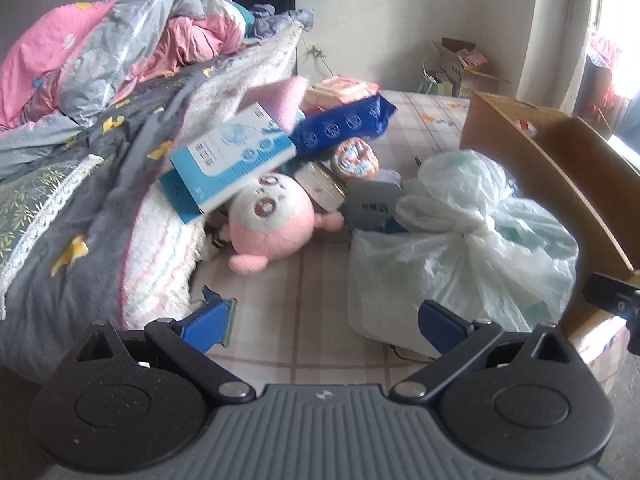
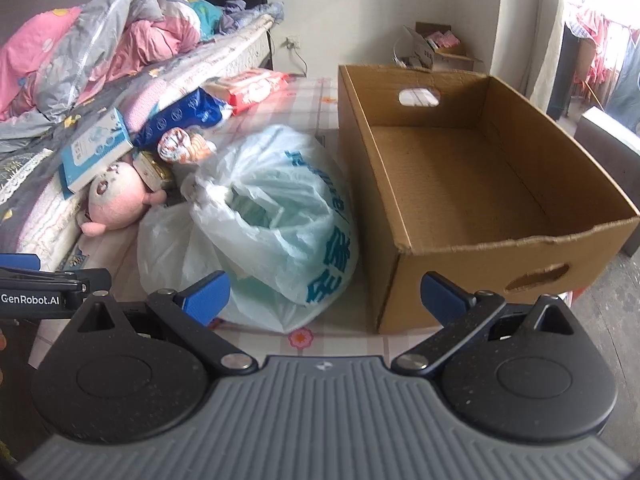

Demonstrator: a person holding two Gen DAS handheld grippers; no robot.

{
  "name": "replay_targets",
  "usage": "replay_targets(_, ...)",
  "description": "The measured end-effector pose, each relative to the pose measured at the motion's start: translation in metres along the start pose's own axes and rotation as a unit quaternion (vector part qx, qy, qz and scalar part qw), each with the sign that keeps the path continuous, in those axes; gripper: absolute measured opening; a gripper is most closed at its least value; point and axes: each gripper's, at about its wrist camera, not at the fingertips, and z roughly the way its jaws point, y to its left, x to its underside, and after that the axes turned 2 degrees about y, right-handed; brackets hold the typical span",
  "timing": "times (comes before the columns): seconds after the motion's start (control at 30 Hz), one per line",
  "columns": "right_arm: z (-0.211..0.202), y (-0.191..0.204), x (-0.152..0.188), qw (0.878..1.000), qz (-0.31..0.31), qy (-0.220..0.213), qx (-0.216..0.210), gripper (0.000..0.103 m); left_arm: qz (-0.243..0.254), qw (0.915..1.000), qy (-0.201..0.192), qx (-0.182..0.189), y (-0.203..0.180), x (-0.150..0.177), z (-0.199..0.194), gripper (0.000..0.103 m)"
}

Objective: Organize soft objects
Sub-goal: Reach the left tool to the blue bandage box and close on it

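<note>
A pink and white plush toy [image 1: 272, 220] lies on the checked mattress [image 1: 304, 280], against the bedding; it also shows in the right wrist view [image 2: 116, 200]. A knotted white plastic bag [image 1: 460, 240] sits right of it, seen too in the right wrist view [image 2: 272, 220]. An empty cardboard box [image 2: 460, 176] stands right of the bag, its wall [image 1: 560, 184] at the right of the left wrist view. My left gripper [image 1: 324, 316] is open and empty, short of the toy and bag. My right gripper [image 2: 326, 292] is open and empty, before the bag and box corner.
A blue-white carton [image 1: 232, 156], a blue packet [image 1: 344, 124], a pink-white pack [image 1: 344, 88] and a round printed pack [image 1: 356, 158] pile beside rumpled quilts [image 1: 100, 80]. Small boxes [image 2: 436, 48] stand by the far wall. The left gripper's body [image 2: 36, 292] shows at the left edge.
</note>
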Motion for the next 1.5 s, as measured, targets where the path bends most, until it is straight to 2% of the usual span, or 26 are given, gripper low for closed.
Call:
replay_targets(0.13, 0.004, 0.014, -0.029, 0.998, -0.005, -0.035, -0.058, 0.102, -0.004, 0.9989, -0.038, -0.028, 0.03, -0.025, -0.005, 0.102)
replay_targets(0.27, 0.022, 0.04, -0.058, 0.99, -0.003, -0.051, -0.128, 0.102, 0.008, 0.9957, -0.08, -0.045, 0.06, -0.054, -0.004, 0.102)
replay_targets(0.43, 0.063, 0.072, -0.088, 0.977, 0.032, -0.03, -0.21, 0.1, 0.039, 0.9912, -0.121, -0.036, 0.085, -0.083, 0.011, 0.1)
replay_targets(0.5, 0.087, 0.081, -0.098, 0.969, 0.062, -0.006, -0.24, 0.096, 0.065, 0.9893, -0.123, -0.043, 0.088, -0.093, 0.023, 0.092)
replay_targets(0.53, 0.1, 0.084, -0.101, 0.963, 0.08, 0.009, -0.257, 0.092, 0.073, 0.9893, -0.119, -0.042, 0.09, -0.098, 0.03, 0.089)
replay_targets(0.6, 0.124, 0.091, -0.106, 0.951, 0.115, 0.038, -0.285, 0.085, 0.077, 0.9912, -0.104, -0.025, 0.097, -0.107, 0.043, 0.075)
replay_targets(0.7, 0.152, 0.107, -0.109, 0.942, 0.132, 0.067, -0.302, 0.074, 0.047, 0.9969, -0.063, 0.006, 0.111, -0.124, 0.067, 0.059)
replay_targets(0.8, 0.172, 0.123, -0.108, 0.935, 0.129, 0.081, -0.321, 0.063, 0.024, 0.9985, -0.034, 0.036, 0.123, -0.139, 0.091, 0.055)
replay_targets(0.9, 0.191, 0.133, -0.108, 0.925, 0.141, 0.096, -0.339, 0.052, 0.005, 0.998, -0.001, 0.063, 0.133, -0.149, 0.116, 0.055)
replay_targets(1.03, 0.213, 0.142, -0.103, 0.916, 0.154, 0.114, -0.352, 0.044, -0.036, 0.994, 0.054, 0.088, 0.146, -0.157, 0.142, 0.057)
replay_targets(1.17, 0.22, 0.15, -0.1, 0.916, 0.147, 0.1, -0.359, 0.038, -0.064, 0.9872, 0.088, 0.117, 0.155, -0.156, 0.152, 0.064)
replay_targets(1.23, 0.223, 0.153, -0.101, 0.917, 0.142, 0.095, -0.36, 0.036, -0.072, 0.9851, 0.1, 0.12, 0.157, -0.156, 0.152, 0.064)
replay_targets(1.37, 0.227, 0.153, -0.105, 0.918, 0.137, 0.091, -0.36, 0.03, -0.087, 0.982, 0.104, 0.131, 0.163, -0.155, 0.146, 0.063)
replay_targets(1.5, 0.229, 0.15, -0.105, 0.914, 0.14, 0.09, -0.369, 0.026, -0.089, 0.9808, 0.093, 0.146, 0.162, -0.153, 0.133, 0.062)
